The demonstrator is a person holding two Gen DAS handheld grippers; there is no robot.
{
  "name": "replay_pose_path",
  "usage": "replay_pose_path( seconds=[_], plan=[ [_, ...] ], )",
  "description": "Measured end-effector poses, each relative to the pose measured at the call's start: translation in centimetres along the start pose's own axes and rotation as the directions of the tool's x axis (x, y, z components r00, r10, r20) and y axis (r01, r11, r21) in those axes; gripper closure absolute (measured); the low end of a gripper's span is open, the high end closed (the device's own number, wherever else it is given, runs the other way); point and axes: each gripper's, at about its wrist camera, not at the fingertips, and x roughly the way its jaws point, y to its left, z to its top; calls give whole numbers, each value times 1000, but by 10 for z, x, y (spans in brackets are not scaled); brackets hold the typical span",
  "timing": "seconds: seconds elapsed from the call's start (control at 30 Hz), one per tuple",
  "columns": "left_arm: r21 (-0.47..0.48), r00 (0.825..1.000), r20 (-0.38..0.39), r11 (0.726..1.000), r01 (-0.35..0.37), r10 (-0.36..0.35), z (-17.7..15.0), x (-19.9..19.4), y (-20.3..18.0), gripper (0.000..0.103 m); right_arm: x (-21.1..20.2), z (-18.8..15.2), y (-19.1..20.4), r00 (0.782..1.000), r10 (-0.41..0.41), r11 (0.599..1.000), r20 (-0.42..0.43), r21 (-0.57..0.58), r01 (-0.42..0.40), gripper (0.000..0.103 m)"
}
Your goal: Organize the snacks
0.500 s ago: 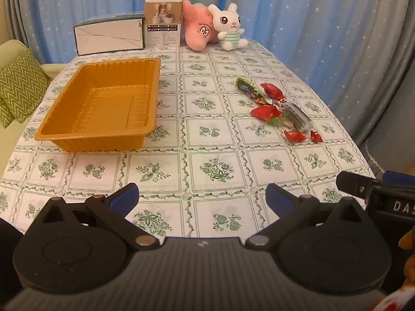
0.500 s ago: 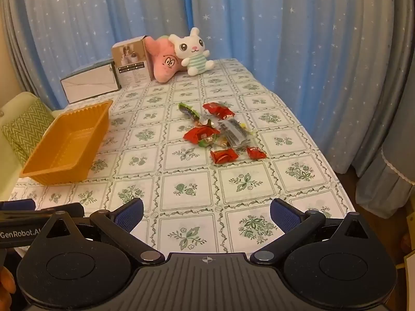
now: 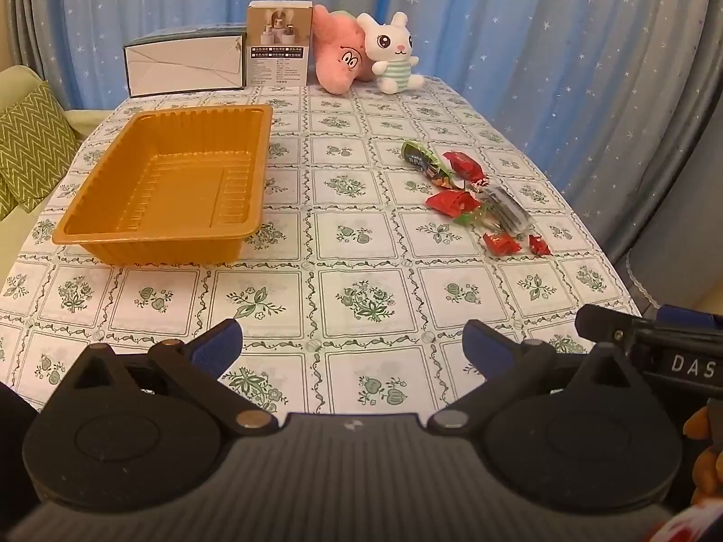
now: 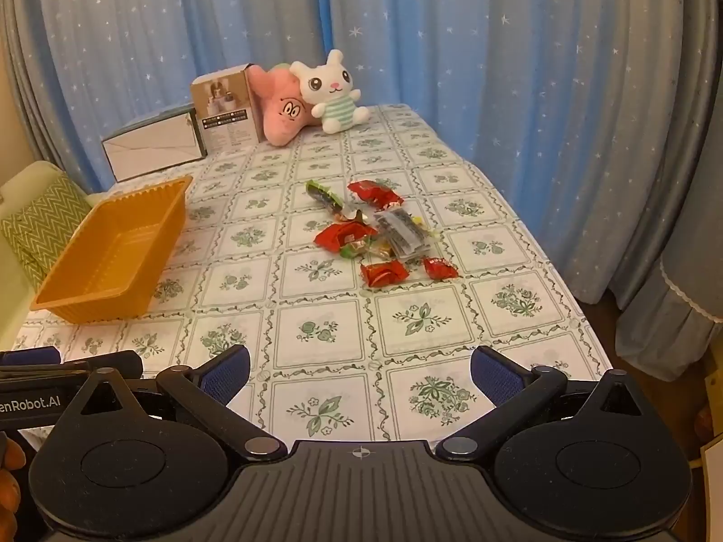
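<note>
**Both hand-held grippers are hanging back at the near edge, and no snack is taken up yet**

Next to the pictures from half a second ago, almost nothing is changing: the left hand-held gripper [image 3: 351, 347] is hovering with its jaws spread wide and nothing between them, and the right hand-held gripper [image 4: 360, 369] is doing likewise, wide and empty. The views are matching the earlier ones nearly edge for edge, so I judge the sorting is only just starting, with a reach toward the wrappers still to come.

Taking the orange tray [image 3: 95, 189] as landmark: it is sitting bare on the desk [image 3: 361, 266], and the snacks [image 4: 375, 232] are lying in a loose heap well to its right, none inside it. Two small red packets [image 4: 384, 272] are lying at the near edge of that heap.

Behind the tray, a white box [image 3: 185, 70], a printed carton [image 3: 279, 47], a pink plush [image 3: 339, 58] and a white bunny [image 3: 392, 52] are lining the far edge. Star-dotted blue curtains [image 3: 519, 36] are enclosing the room; left of the tray, a green zigzag cushion [image 3: 31, 144] is showing.
</note>
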Motion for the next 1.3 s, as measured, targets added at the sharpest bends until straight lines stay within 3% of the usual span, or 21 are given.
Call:
replay_pose_path(
  seconds=[1.3],
  plan=[
    [-2, 1000, 7, 1000, 4, -4, 1, -4, 0, 0, 0, -1, 4, 1000, -12, 1000, 8, 1, 12, 0]
  ],
)
